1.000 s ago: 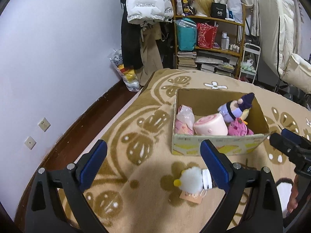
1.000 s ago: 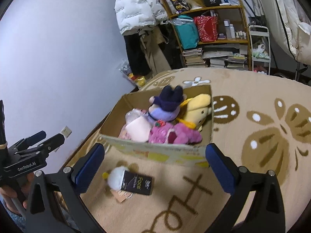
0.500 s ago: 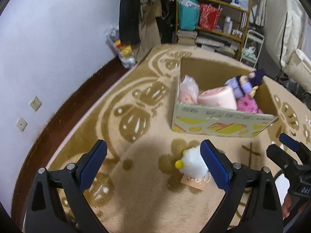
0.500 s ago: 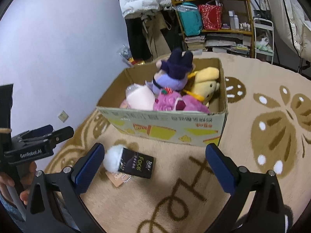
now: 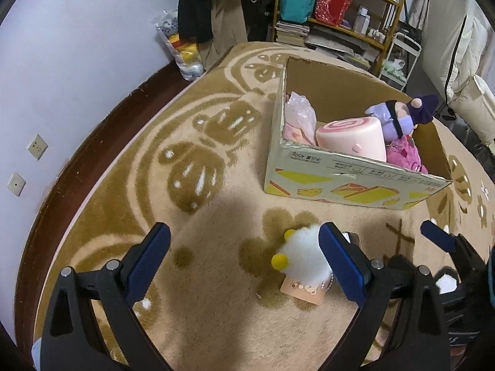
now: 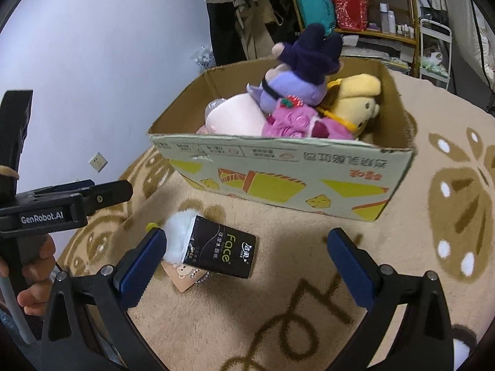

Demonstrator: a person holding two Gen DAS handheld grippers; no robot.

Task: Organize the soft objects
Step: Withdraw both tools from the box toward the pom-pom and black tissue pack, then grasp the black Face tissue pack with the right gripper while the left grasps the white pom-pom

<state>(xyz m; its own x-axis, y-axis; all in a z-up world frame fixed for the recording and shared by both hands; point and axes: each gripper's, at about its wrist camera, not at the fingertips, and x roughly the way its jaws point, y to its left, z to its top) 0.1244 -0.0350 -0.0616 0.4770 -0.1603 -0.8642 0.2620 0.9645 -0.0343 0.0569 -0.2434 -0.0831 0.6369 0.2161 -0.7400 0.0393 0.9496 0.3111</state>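
Observation:
A white fluffy toy [image 5: 303, 255] with yellow pompoms and a paper tag lies on the rug in front of a cardboard box [image 5: 349, 182]. It also shows in the right wrist view [image 6: 177, 237], with a black tissue pack [image 6: 220, 250] against it. The box [image 6: 278, 176] holds a pink roll cushion [image 5: 352, 137], a purple plush [image 6: 297, 74], a pink plush [image 6: 297, 123] and a yellow plush [image 6: 355, 99]. My left gripper [image 5: 244, 258] is open above the rug, the white toy by its right finger. My right gripper [image 6: 244, 262] is open around the tissue pack.
A patterned beige rug [image 5: 201, 160] covers the floor. A white wall [image 5: 77, 46] with sockets runs on the left. Shelves [image 5: 340, 9] and hanging clothes stand behind the box. A plastic bag [image 5: 182, 49] sits by the wall.
Both grippers have dropped lower and closer to the white toy and the tissue pack. The box and its toys have not moved.

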